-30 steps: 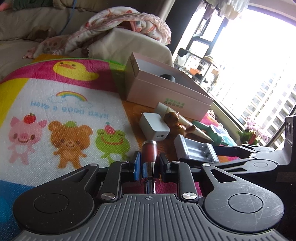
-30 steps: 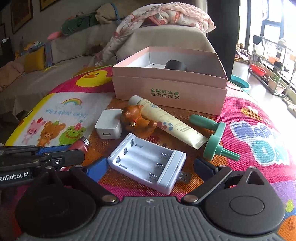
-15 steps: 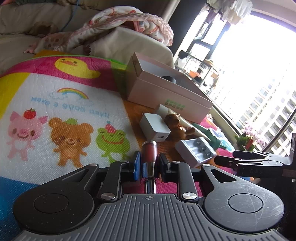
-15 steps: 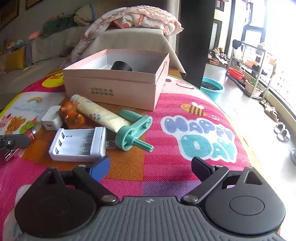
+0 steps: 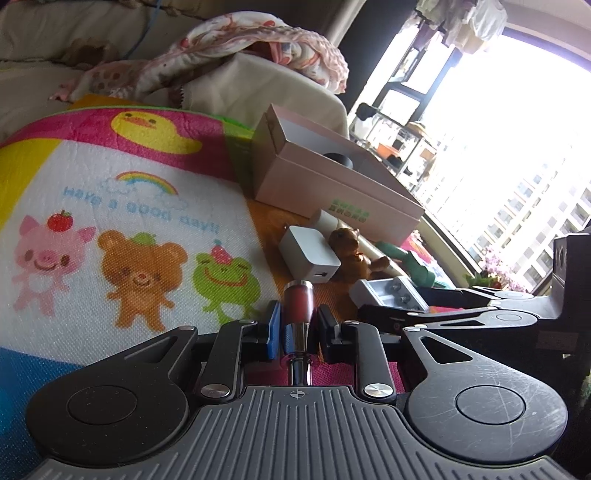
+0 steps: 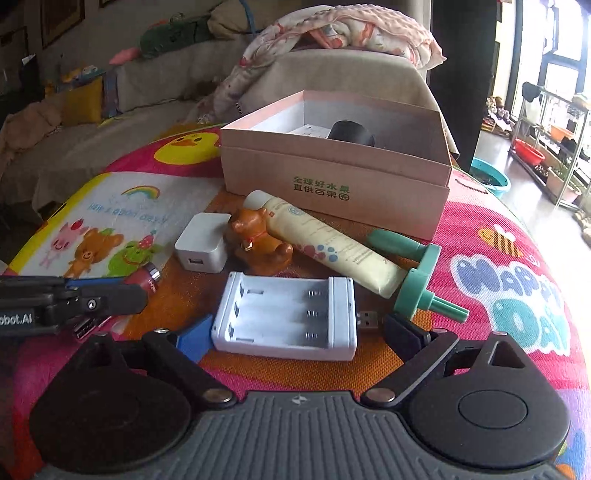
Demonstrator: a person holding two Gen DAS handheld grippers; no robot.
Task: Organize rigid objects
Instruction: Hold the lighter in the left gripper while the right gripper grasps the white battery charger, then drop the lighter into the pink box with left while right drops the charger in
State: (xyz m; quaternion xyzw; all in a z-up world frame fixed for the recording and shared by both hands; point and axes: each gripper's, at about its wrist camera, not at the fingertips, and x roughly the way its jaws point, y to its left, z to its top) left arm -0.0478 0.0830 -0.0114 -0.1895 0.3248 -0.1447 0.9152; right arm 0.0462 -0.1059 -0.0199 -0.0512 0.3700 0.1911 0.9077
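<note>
My left gripper [image 5: 297,325] is shut on a red tube with a metal cap [image 5: 297,302], held low over the cartoon mat; the same tube [image 6: 147,278] shows at the left of the right wrist view. A white battery charger [image 6: 284,314] lies flat on the mat between the fingers of my right gripper [image 6: 301,332]. Its jaws are opening, and a gap shows on each side of the charger. Behind it lie a cream tube [image 6: 325,243], a brown bear figurine [image 6: 258,243], a white USB plug [image 6: 203,247] and a green T-shaped piece [image 6: 417,273].
An open pink cardboard box [image 6: 332,177] stands behind the objects with a black round thing [image 6: 351,133] inside. The colourful mat [image 6: 509,266] runs out to the right. A sofa with a blanket [image 6: 332,33] stands behind, and shelving [image 6: 554,147] is at the far right.
The right gripper swung off to the right, then came back with its fingers on either side of the battery charger, which now lies squarer to it. The left gripper kept still with the red tube.
</note>
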